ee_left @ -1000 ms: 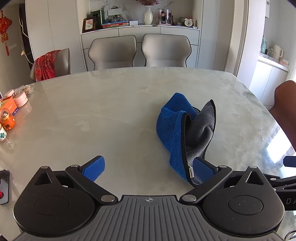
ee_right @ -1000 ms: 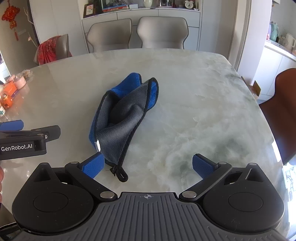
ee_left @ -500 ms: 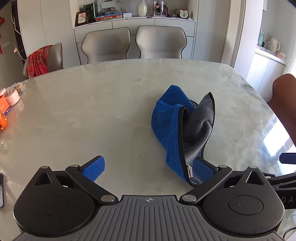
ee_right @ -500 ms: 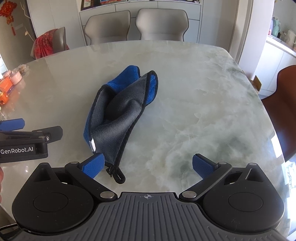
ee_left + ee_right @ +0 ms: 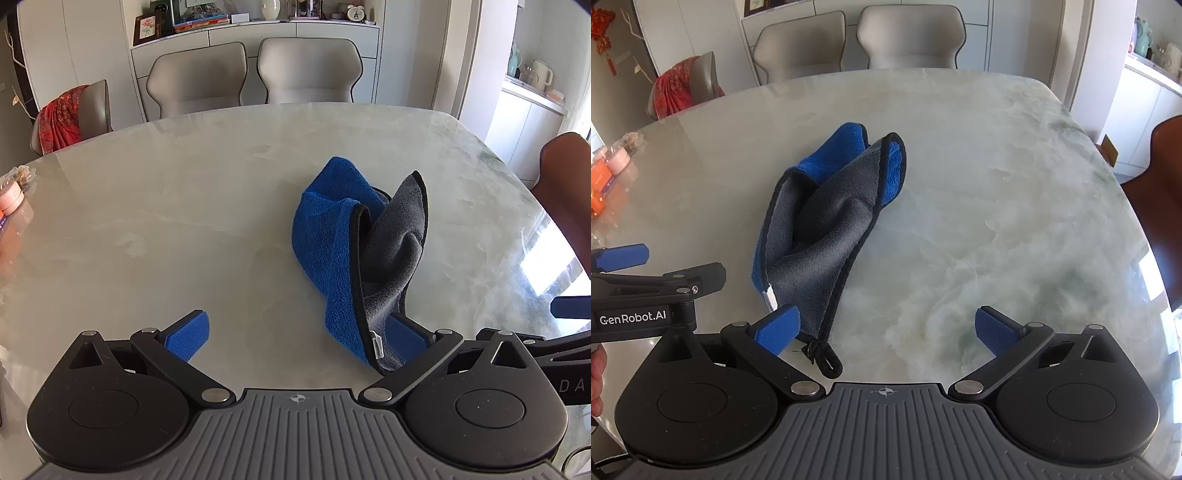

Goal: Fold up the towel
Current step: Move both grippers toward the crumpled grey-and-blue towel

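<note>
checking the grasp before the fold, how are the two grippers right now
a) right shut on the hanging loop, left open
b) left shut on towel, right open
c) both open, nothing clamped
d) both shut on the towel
c: the left gripper and the right gripper both have their blue pads spread wide, and the towel lies crumpled on the table with only its near corner beside one pad of each.

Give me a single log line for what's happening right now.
towel: crumpled on table, unfolded | left gripper: open, near corner | right gripper: open, near loop | grasp: none
</note>
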A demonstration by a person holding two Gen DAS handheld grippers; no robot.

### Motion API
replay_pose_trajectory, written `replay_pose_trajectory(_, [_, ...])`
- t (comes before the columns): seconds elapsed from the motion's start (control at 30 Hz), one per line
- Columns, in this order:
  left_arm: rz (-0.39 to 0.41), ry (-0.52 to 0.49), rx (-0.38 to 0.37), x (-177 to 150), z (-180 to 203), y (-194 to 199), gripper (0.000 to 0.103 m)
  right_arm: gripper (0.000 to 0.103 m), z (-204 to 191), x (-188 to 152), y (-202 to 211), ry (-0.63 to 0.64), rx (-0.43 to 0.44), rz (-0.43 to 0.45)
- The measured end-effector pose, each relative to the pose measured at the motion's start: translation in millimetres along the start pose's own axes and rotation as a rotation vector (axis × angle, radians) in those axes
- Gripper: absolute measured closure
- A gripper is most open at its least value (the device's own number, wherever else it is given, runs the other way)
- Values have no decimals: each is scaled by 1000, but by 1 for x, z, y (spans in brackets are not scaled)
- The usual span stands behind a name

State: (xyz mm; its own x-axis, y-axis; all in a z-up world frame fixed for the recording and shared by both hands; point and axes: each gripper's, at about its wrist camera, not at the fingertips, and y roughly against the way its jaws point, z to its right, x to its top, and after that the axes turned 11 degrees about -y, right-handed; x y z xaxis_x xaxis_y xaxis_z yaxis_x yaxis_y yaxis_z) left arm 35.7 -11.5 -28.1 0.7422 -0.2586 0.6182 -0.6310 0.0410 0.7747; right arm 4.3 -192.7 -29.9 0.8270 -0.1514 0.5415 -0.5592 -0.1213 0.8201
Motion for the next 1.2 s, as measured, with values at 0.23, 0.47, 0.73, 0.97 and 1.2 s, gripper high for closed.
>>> replay_pose_trajectory(0.23, [-20,-4,-8,0,0,-7,0,1,-3,2,-9,14,-26,-31])
replay_pose_trajectory(0.47, [-41,4,-20,3,-3,-16,0,1,-4,5,-17,9,-38,-40])
replay_pose_trajectory(0.73, [-45,2,-30,13,-6,-26,0,1,-1,15,-23,16,-8,-25])
replay_pose_trajectory(0.97, [-39,-34,-32,23,-6,-35,0,4,4,30,-33,29,3,-20])
replay_pose_trajectory(1.2, [-18,-74,-56,33,-9,-41,0,4,16,44,-40,22,30,-6])
